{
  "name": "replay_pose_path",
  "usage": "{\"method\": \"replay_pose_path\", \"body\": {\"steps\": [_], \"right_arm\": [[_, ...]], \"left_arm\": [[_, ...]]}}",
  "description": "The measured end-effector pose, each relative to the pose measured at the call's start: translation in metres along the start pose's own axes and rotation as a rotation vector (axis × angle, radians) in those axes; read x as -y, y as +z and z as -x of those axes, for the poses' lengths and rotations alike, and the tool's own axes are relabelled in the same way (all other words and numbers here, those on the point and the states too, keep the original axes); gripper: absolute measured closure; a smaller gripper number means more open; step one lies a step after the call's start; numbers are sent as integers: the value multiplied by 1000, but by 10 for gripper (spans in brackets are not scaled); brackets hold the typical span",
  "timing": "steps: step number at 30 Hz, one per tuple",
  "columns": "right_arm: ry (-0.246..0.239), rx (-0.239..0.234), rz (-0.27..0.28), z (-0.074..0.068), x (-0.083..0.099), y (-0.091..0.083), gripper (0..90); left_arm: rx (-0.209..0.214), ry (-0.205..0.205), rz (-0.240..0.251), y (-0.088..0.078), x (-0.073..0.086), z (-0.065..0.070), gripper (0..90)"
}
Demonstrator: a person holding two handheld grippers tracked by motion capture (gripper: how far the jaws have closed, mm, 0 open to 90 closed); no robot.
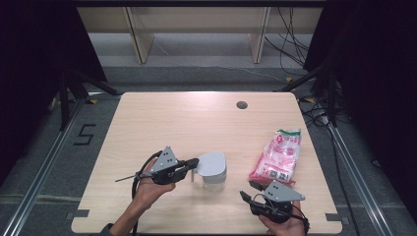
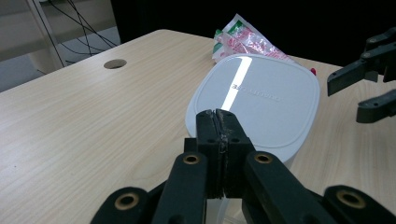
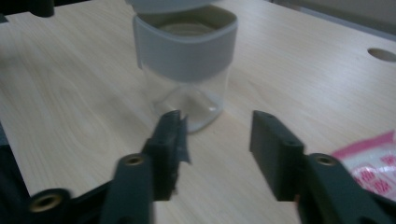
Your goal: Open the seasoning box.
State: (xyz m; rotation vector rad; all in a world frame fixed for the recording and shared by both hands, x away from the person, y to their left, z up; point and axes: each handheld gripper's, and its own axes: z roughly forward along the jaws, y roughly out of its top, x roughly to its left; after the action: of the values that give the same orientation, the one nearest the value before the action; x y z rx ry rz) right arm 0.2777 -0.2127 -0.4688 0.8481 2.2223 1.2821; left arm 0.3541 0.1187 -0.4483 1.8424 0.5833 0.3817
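A clear jar (image 1: 215, 179) with a grey collar (image 3: 187, 56) stands on the table's near middle. Its pale lid (image 2: 261, 98) sits raised and off-centre over the mouth. My left gripper (image 1: 195, 162) is shut, with its tips (image 2: 218, 116) over the lid's near edge. Whether they pinch part of the lid I cannot tell. My right gripper (image 1: 248, 190) is low at the front right. It points at the jar (image 3: 187, 93) from a short way off and stands open, with nothing between its jaws (image 3: 217, 135).
A pink and white plastic bag (image 1: 278, 157) lies to the right of the jar, close to the right gripper. A round cable hole (image 1: 241, 104) is in the far part of the wooden table (image 1: 162, 123). Cables and stands ring the floor.
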Motion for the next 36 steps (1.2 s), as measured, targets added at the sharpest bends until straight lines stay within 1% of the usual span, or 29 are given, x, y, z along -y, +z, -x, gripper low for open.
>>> {"method": "replay_pose_path", "body": {"steps": [1, 2, 3, 4, 5, 6, 9, 11, 13, 14, 15, 16, 17, 18, 19, 20, 21, 22, 24, 25, 26, 27, 28, 29, 31, 32, 33, 35, 36], "right_arm": [[-10, -6, 6, -1, -3, 1, 635], [10, -11, 12, -3, -6, 3, 679], [-6, -8, 17, -2, -9, 5, 718], [12, -22, 15, -4, -12, 7, 750], [-9, -13, 33, -3, -15, 9, 778], [-9, -13, 33, -3, -15, 9, 778], [-55, -36, 45, -1, -26, 18, 867], [-53, -31, 51, -1, -29, 22, 899], [-58, -40, 52, -1, -33, 25, 900], [-67, -38, 53, 0, -35, 26, 900], [-60, -35, 54, -1, -37, 27, 900], [-49, -36, 66, -2, -38, 29, 900], [-64, -52, 58, -1, -40, 30, 900], [-50, -57, 51, -2, -41, 31, 900], [-59, -67, 66, -2, -43, 34, 900], [-61, -73, 56, -3, -44, 35, 900], [-44, -64, 55, -5, -45, 36, 900], [-58, -73, 47, -5, -46, 37, 900], [-62, -72, 51, -7, -48, 39, 900], [-48, -69, 41, -9, -49, 38, 900], [-66, -70, 58, -8, -49, 41, 900], [-85, -72, 53, -7, -51, 41, 900], [-64, -78, 44, -8, -51, 42, 900], [-63, -87, 37, -9, -52, 42, 900], [-65, -67, 46, -9, -53, 41, 900], [-72, -77, 52, -10, -54, 42, 900], [-72, -77, 52, -10, -54, 42, 900], [-70, -70, 52, -13, -57, 40, 900], [-70, -70, 52, -13, -57, 40, 900]], "left_arm": [[-1, -1, 0, 0, 0, 0, 880], [-1, 1, -1, 0, 0, 0, 879], [-4, 4, -2, 0, 0, 0, 879], [-2, 0, -1, 0, 0, 0, 879], [-1, 1, -1, 0, 0, 0, 880], [-1, 1, -1, 0, 0, 0, 879], [-1, 2, 0, 0, 0, 0, 880], [0, 2, 1, 0, 1, 0, 880], [0, 2, 2, 0, 1, 0, 881], [3, 22, 1, -1, 0, -1, 881], [-1, -1, 3, 0, 1, 0, 881], [1, -1, 3, 0, 1, 0, 881], [0, 0, 2, 0, 1, 0, 881], [-1, 2, 2, -1, 1, 0, 881], [0, 7, 2, 0, 1, 0, 881], [-1, 1, 2, -1, 1, 0, 881], [0, 0, 3, -1, 1, 0, 881], [-1, 0, 3, -1, 1, 0, 881], [-3, 4, 3, -1, 1, 0, 881], [-2, 3, 3, -1, 1, 0, 881], [-2, -1, 3, -1, 1, 0, 881], [-3, 0, 2, -1, 2, 0, 881], [-4, 0, 3, -1, 2, 0, 880], [-4, 1, 1, -1, 2, 0, 880], [-4, 7, 0, -1, 2, -2, 867], [-6, -14, 3, -1, 2, -1, 859], [-6, -14, 3, -1, 2, -1, 841], [-3, 9, -4, -4, 2, -2, 812], [-3, 9, -4, -4, 2, -2, 792]]}}
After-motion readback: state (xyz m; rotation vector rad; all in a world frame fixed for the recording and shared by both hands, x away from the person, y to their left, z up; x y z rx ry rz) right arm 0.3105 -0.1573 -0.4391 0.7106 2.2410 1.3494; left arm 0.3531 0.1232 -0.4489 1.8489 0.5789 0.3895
